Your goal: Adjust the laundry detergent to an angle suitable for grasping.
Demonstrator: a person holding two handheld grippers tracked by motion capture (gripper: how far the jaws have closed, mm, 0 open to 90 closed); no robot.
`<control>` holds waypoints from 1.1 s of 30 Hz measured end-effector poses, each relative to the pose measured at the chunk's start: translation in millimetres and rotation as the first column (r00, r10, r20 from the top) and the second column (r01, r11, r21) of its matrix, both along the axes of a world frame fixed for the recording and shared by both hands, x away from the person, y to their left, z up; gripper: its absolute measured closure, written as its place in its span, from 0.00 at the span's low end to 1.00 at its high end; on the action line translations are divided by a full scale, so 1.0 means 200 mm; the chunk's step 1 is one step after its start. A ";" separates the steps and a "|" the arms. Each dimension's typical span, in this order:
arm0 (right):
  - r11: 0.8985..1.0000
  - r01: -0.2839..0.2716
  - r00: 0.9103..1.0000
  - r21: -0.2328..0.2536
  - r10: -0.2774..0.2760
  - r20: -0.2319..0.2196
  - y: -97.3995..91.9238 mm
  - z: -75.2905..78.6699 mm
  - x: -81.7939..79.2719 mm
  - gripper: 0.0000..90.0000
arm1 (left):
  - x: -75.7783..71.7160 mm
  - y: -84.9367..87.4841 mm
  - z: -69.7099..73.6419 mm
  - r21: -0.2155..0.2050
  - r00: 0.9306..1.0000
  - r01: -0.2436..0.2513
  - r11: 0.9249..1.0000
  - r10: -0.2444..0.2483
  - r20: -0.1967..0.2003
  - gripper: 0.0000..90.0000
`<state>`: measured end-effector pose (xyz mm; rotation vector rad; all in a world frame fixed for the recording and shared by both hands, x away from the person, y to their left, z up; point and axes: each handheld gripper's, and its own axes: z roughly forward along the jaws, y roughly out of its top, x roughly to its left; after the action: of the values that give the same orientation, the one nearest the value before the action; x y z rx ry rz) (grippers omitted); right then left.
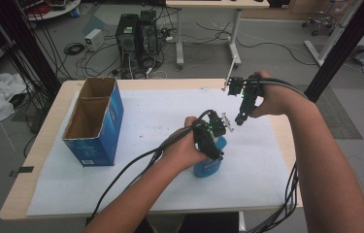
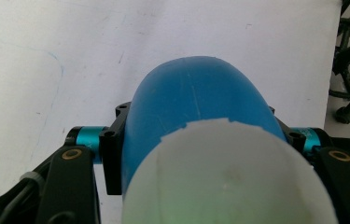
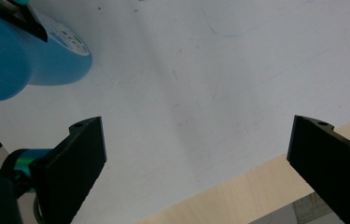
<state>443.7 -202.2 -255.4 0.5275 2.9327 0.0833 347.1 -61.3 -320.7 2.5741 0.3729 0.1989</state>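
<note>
- While it stands on the white sheet (image 1: 136,116), the smooth blue plastic bottle (image 1: 212,164), rounded with a white cap (image 2: 228,177), sits pinched in the left gripper (image 1: 212,145).
- Right gripper (image 1: 241,116) is angled downward, just beside the bottle, its ribbed black jaws spread and empty.
- Open blue cardboard box (image 1: 94,121) stands well apart.

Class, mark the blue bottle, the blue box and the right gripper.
blue bottle (image 2: 196,93): left gripper view, rounded side.
blue box (image 1: 114,114): high view, outer side wall.
right gripper (image 3: 196,154): right gripper view, midway between fingers.

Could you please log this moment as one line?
left hand-held gripper: shut on blue plastic bottle | right hand-held gripper: open, holding nothing | blue cardboard box: untouched
</note>
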 end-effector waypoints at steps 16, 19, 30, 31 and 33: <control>1.000 -0.002 1.000 -0.006 0.002 0.000 0.01 0.00 0.00 0.04 | -0.03 0.03 0.05 0.009 0.999 0.037 0.999 -0.037 0.027 0.43; 1.000 0.000 1.000 -0.005 0.000 0.001 0.01 0.00 0.00 0.04 | -0.03 0.03 0.06 0.000 0.999 0.041 0.999 -0.041 0.025 0.43; 1.000 0.001 1.000 -0.007 -0.001 -0.001 0.02 0.00 -0.01 0.04 | -0.04 0.19 0.19 -0.020 0.987 0.157 0.987 -0.157 0.020 0.43; 1.000 -0.006 1.000 -0.003 0.006 0.002 0.03 0.00 -0.01 0.04 | -0.03 0.20 0.19 -0.016 0.985 0.170 0.985 -0.170 0.022 0.43; 1.000 -0.006 1.000 -0.002 0.006 0.004 0.03 0.00 -0.02 0.04 | -0.03 0.22 0.19 -0.017 0.981 0.191 0.981 -0.191 0.025 0.43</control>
<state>440.3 -195.7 -254.4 0.5180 2.9301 0.0820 340.6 -17.5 -281.9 2.5662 0.1170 0.1551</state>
